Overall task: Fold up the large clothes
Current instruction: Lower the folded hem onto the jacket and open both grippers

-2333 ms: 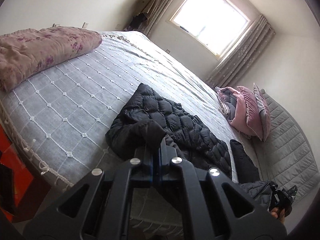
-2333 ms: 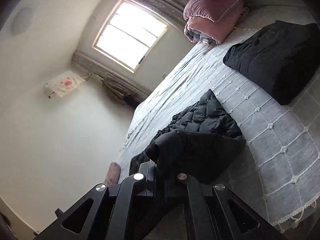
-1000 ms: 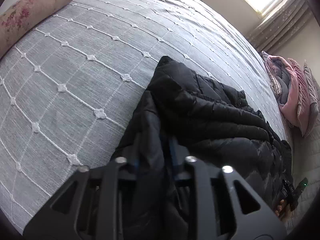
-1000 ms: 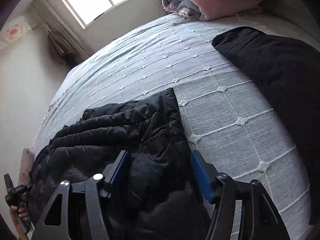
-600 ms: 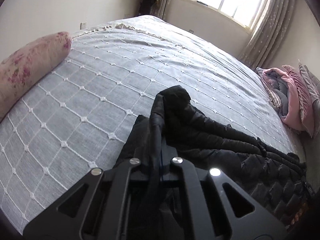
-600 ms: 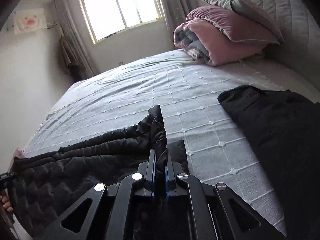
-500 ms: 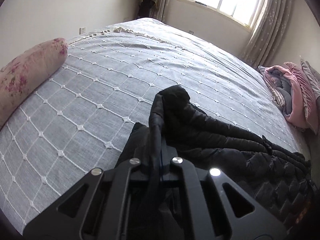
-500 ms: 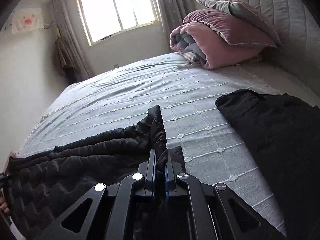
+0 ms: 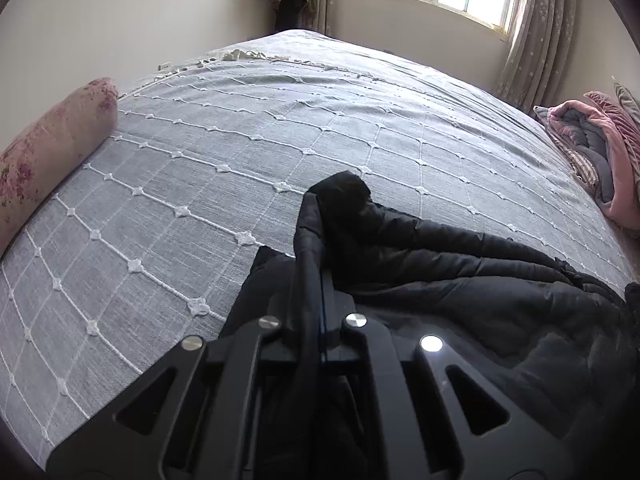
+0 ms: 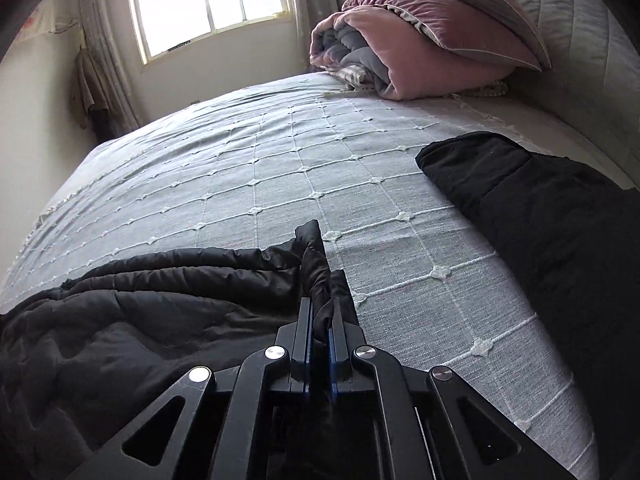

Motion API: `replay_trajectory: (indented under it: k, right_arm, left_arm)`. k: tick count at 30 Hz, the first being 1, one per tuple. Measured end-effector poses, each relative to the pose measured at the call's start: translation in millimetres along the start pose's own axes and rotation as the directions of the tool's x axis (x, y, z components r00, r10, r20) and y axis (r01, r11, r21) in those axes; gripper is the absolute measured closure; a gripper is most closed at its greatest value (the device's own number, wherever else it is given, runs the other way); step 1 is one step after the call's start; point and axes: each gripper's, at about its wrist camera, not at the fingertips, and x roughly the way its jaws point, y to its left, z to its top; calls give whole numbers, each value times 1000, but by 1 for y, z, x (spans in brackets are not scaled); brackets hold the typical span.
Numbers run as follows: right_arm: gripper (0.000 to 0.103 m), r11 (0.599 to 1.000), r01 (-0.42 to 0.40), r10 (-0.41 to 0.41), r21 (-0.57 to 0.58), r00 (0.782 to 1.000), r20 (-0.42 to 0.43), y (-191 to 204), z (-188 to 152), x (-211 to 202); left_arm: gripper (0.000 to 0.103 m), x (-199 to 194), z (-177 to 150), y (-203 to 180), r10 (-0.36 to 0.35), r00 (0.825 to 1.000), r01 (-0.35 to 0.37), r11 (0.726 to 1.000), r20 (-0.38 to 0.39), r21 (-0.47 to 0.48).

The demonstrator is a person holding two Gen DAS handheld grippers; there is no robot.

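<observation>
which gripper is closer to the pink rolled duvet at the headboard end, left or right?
Right. The right gripper, shut on the black puffer jacket, has the pink duvet ahead across the bedspread. The left gripper grips the jacket's other end; the duvet sits far off to its side.

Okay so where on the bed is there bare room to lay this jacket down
Bare bedspread runs from the jacket to the floral pillow and far edge. Also free between jacket and black garment. Crowded at the pink quilt.

Home bedroom: big bed w/ grey quilted spread, pillows, curtained window.
</observation>
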Motion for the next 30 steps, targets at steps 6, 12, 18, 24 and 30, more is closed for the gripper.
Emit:
replay_trajectory:
  k: [6, 12, 18, 24, 30]
  right_arm:
    - [98, 999, 39, -39, 6, 999, -11, 1, -1, 6]
    - [96, 992, 121, -122, -25, 992, -33, 7, -5, 12]
    - [79, 993, 113, -110, 27, 990, -93, -9, -7, 14]
    - [46, 996, 83, -81, 24, 994, -75, -15, -5, -37]
    - [38, 996, -31, 33, 79, 999, -26, -11, -21, -111]
  left_arm:
    - [95, 6, 0, 0, -17, 1000, 17, 1000, 8, -19]
    - [81, 17, -2, 2, -6, 1000, 5, 999, -13, -33]
    - [58, 4, -2, 16, -7, 1000, 6, 996, -16, -93]
    - [52, -44, 3, 33, -56, 998, 56, 988, 4, -147]
    - [48, -102, -22, 14, -96, 995, 98, 991, 31, -94]
